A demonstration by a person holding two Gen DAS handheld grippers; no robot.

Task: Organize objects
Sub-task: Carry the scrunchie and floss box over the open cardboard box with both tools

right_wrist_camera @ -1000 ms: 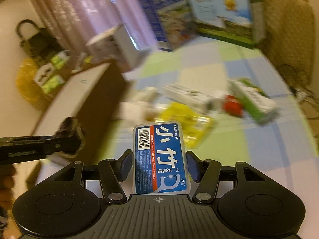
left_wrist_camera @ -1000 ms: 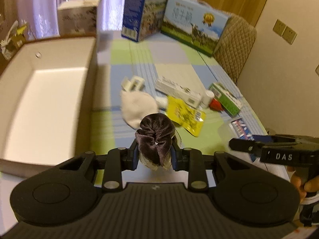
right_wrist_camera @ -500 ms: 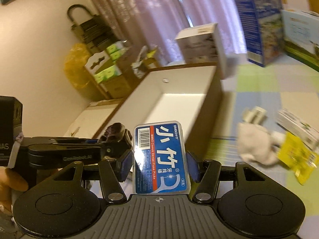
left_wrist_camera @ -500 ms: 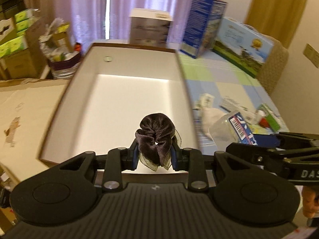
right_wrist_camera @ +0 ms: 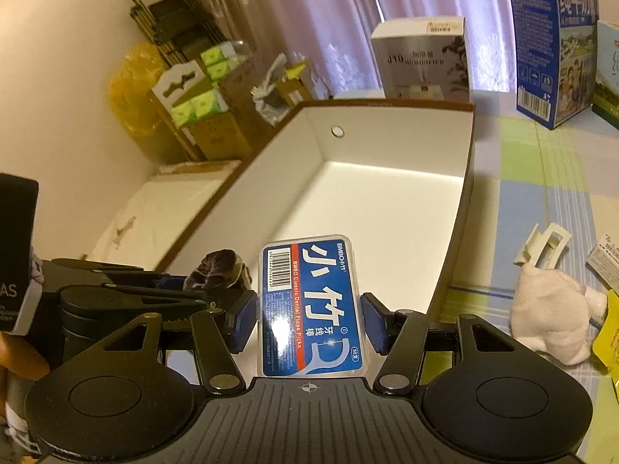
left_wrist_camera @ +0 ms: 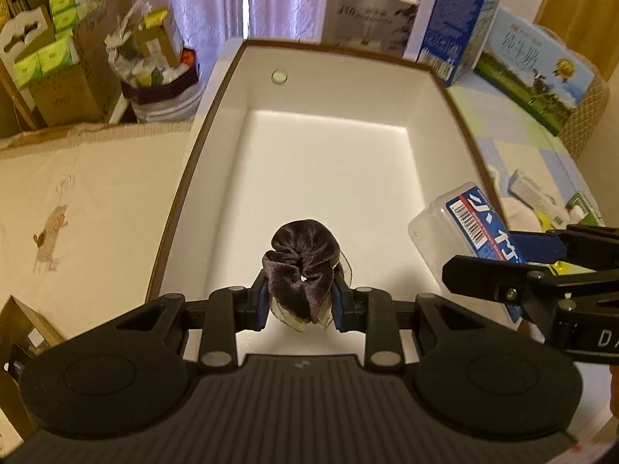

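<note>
My left gripper [left_wrist_camera: 301, 301] is shut on a dark brown velvet scrunchie [left_wrist_camera: 303, 266], held over the near end of a large white box with a brown rim [left_wrist_camera: 185, 193]. The box's white floor is bare. My right gripper [right_wrist_camera: 309, 317] is shut on a clear floss-pick case with a blue label [right_wrist_camera: 311, 305], poised over the same box [right_wrist_camera: 462, 224] near its front right side. In the left wrist view the case [left_wrist_camera: 472, 224] and the right gripper [left_wrist_camera: 541, 266] come in from the right; in the right wrist view the scrunchie [right_wrist_camera: 218, 266] and the left gripper [right_wrist_camera: 185, 290] show at the left.
On the checked tablecloth right of the box lie a white sock [right_wrist_camera: 545, 317], a white hair clip [right_wrist_camera: 543, 245], a yellow packet [right_wrist_camera: 607, 328] and small packages. Cartons [left_wrist_camera: 371, 15] stand behind the box. Stacked boxes and bags [left_wrist_camera: 58, 73] crowd the floor at left.
Both grippers have swung left from the cluttered tablecloth to above the white box, each still holding its object. The box now fills the middle of both views.
</note>
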